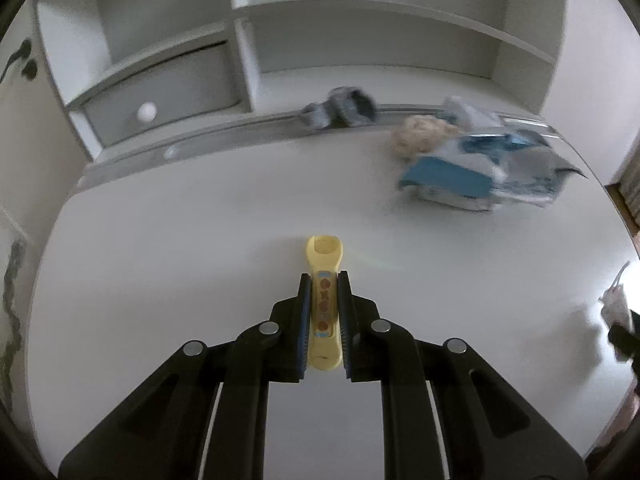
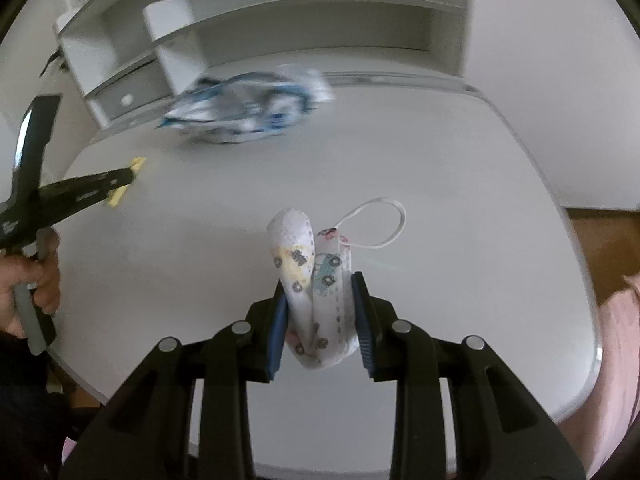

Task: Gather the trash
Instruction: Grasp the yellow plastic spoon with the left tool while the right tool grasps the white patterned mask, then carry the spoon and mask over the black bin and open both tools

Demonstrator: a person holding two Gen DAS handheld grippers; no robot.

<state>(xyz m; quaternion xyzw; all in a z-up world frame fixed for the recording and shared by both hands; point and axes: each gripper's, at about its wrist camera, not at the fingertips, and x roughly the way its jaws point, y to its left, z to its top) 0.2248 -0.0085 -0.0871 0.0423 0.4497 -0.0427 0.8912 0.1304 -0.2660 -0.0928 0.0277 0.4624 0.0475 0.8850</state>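
The left gripper is clamped on a flat yellow plastic piece, its looped end poking out ahead of the fingertips above the white table. The piece carries a strip of small orange and red printed symbols; no word on it can be read. Ahead and to the right of this gripper, against the table's back rail, lies a blurred heap of trash: a blue-and-white plastic bag, a tan crumpled wad just behind it, and a grey crumpled wrapper further left.

The right gripper pinches a folded child's face mask printed with small cars, its white ear loop hanging free ahead and to the right of the fingers. The bag lies well ahead and to the left of this gripper. The cartoon print holds no legible text.

Both pieces look bound for the bag. To do it well, keep both grips firm, carry each item clear of the table, let go only once over the bag's opening, and mind the loose ear loop so it does not snag.
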